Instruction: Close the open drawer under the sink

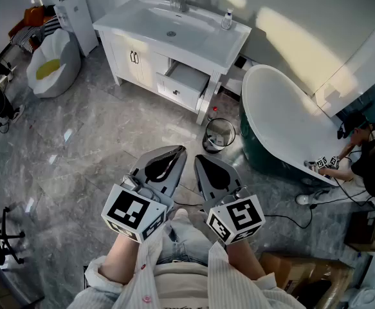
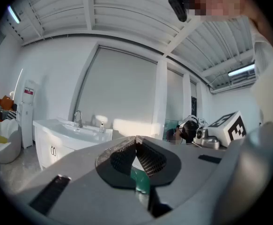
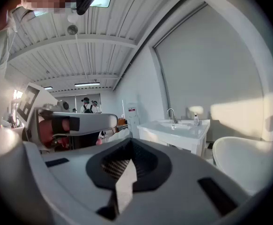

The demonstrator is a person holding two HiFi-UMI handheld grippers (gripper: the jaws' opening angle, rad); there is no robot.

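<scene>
One open drawer (image 1: 186, 82) (left gripper (image 1: 181, 150), right gripper (image 1: 197, 158) closed)

White drawer (image 1: 186, 84) open under sink (image 1: 171, 26)

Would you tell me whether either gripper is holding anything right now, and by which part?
Nothing is held: the left gripper and right gripper both have jaws closed on nothing, away from the open drawer.
</scene>
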